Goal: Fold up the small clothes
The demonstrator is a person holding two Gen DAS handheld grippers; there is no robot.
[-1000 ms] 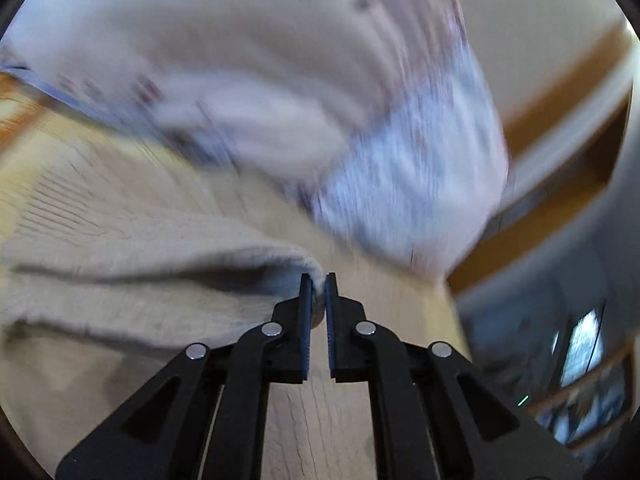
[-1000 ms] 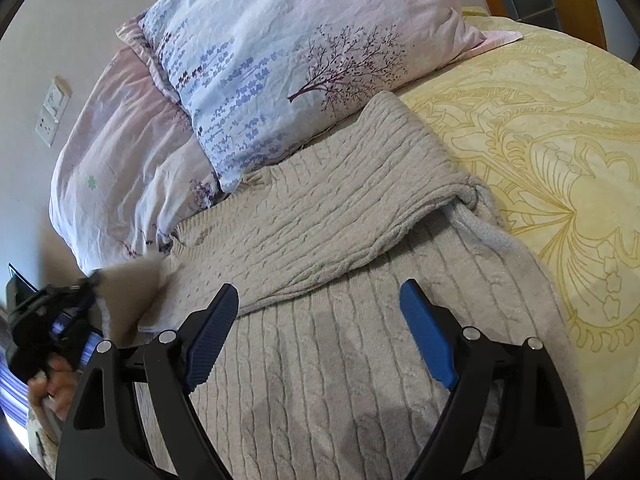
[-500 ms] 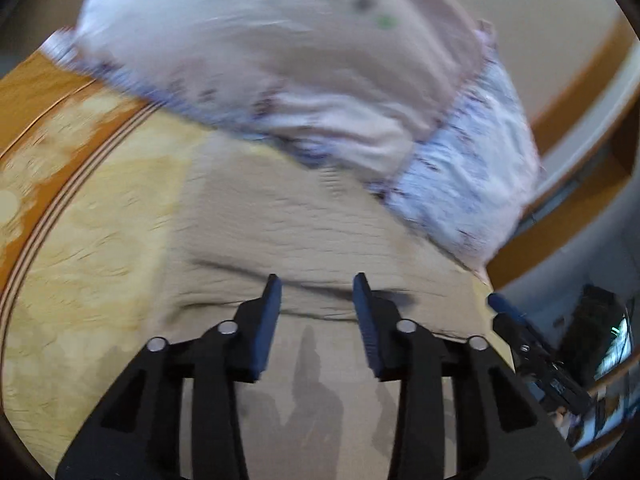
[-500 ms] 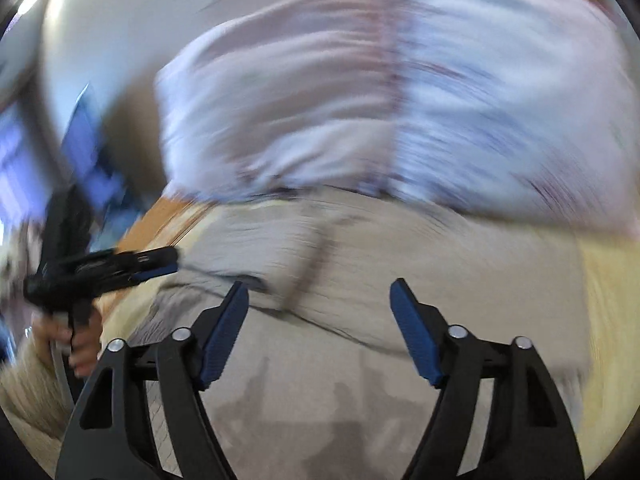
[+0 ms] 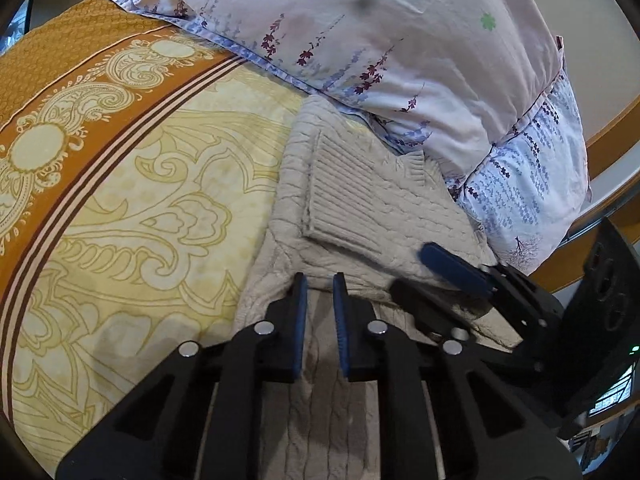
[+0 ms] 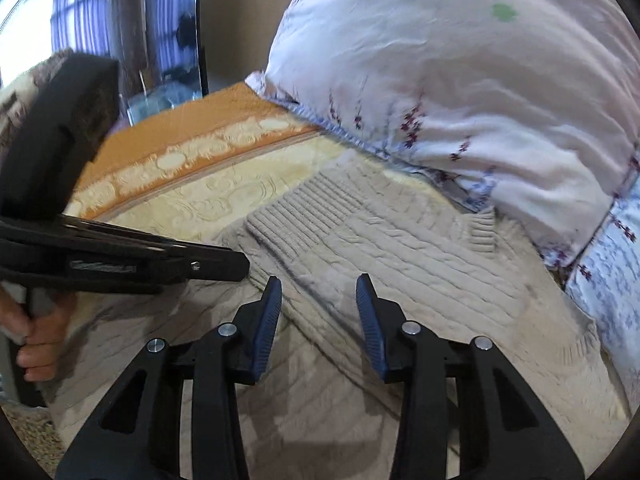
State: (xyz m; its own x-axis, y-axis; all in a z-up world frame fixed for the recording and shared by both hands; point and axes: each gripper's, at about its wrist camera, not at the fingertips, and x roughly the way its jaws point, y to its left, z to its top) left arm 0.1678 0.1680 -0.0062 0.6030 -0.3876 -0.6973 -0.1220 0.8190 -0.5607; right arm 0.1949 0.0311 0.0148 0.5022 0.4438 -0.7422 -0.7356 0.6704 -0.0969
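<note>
A beige cable-knit sweater (image 5: 360, 200) lies on the bed with a sleeve folded across its body; it also fills the lower right wrist view (image 6: 400, 256). My left gripper (image 5: 320, 280) hovers over the sweater near the folded sleeve's edge, jaws a narrow gap apart and empty. My right gripper (image 6: 318, 284) is open and empty above the sweater's middle. The right gripper shows in the left wrist view (image 5: 452, 264) just to the right, and the left gripper shows in the right wrist view (image 6: 216, 266) at the left.
Two floral pillows (image 5: 400, 40) press against the sweater's far edge. The yellow and orange patterned bedspread (image 5: 120, 180) extends to the left. A wooden headboard (image 5: 616, 136) curves at the right. A dark screen (image 6: 172, 28) stands beyond the bed.
My left gripper let go of the sleeve, opened, and drew back over the sweater. My right gripper swung left toward the left gripper; both now sit side by side.
</note>
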